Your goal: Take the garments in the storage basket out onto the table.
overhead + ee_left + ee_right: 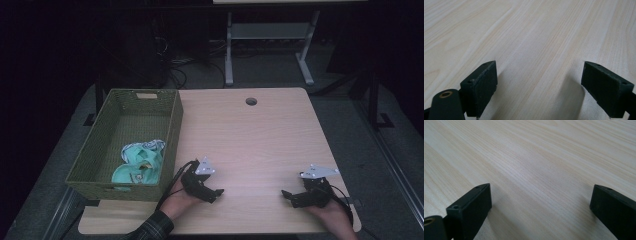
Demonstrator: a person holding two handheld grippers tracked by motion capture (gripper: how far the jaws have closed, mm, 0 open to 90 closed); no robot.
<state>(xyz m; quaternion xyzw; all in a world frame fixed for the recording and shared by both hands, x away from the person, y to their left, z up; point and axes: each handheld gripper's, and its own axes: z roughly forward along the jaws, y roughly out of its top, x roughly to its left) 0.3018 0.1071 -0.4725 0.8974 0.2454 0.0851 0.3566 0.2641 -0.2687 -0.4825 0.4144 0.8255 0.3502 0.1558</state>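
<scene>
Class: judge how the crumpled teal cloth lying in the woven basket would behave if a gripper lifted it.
The teal cloth lies bunched in folds, so it is probably floppy and would drape. It looks thin, likely light. It should not roll inside the basket.

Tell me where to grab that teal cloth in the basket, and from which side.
Come from above with the left gripper, the nearer one, since the green basket's walls block any sideways approach. Pinch a raised fold near the top of the teal cloth, which lies crumpled in the near right corner; any bunched ridge should probably hold.
</scene>
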